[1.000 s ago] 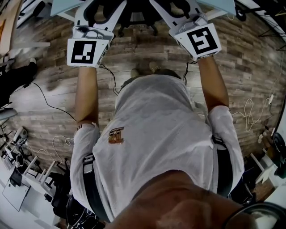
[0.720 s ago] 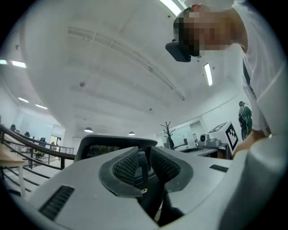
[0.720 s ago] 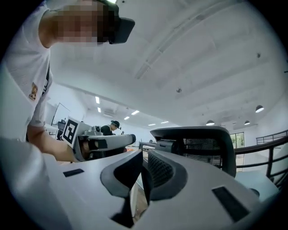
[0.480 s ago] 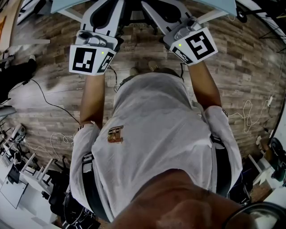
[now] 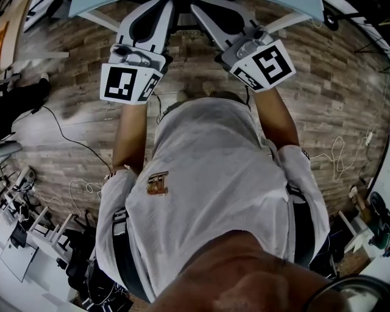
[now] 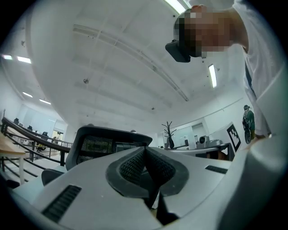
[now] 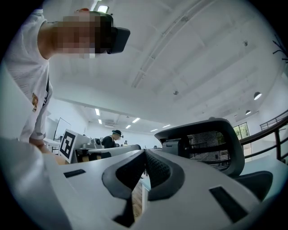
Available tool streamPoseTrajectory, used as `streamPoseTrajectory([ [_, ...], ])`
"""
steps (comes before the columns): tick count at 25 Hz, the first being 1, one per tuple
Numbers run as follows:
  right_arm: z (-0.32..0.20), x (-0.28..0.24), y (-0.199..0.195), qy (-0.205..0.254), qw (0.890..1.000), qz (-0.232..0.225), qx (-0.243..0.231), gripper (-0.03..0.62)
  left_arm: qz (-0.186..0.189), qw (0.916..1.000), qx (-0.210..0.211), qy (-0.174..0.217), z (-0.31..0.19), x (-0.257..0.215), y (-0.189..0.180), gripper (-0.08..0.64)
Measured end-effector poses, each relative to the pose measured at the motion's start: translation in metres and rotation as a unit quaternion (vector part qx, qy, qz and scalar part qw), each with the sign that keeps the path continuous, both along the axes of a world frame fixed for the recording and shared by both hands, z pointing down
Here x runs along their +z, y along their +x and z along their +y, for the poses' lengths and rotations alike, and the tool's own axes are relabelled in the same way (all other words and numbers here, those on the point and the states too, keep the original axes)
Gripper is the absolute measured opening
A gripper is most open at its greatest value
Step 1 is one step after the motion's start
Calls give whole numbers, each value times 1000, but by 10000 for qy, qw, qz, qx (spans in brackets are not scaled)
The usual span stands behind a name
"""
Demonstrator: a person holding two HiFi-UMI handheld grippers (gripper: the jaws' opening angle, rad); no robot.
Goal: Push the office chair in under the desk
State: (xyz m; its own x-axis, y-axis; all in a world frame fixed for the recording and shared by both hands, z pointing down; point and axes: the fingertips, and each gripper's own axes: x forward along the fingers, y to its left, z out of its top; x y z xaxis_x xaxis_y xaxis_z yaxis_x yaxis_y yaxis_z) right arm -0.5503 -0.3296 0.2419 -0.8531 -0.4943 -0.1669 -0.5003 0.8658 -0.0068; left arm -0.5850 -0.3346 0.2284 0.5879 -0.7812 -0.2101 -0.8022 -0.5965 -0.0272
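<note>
The office chair (image 6: 108, 143) sits right in front of the person, and its mesh back pokes up just past both sets of jaw tips. From the head view its dark base is up by the pale blue desk (image 5: 88, 7). The left gripper (image 6: 145, 150) and right gripper (image 7: 145, 153) are both clamped together on nothing. There's wood flooring (image 5: 341, 91) underneath, with cables (image 5: 67, 137) trailing off to the person's left.

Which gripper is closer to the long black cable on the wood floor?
Left. The black cable lies out to the person's left, on the side of the left gripper; the right gripper is across the body from it.
</note>
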Motion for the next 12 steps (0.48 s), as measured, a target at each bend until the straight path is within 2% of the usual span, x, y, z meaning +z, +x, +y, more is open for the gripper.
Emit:
streamPoseTrajectory([
  [12,6,7,7,-55,9999,27,-91,35,-19,10000,-37,-40,5,5,8,20],
])
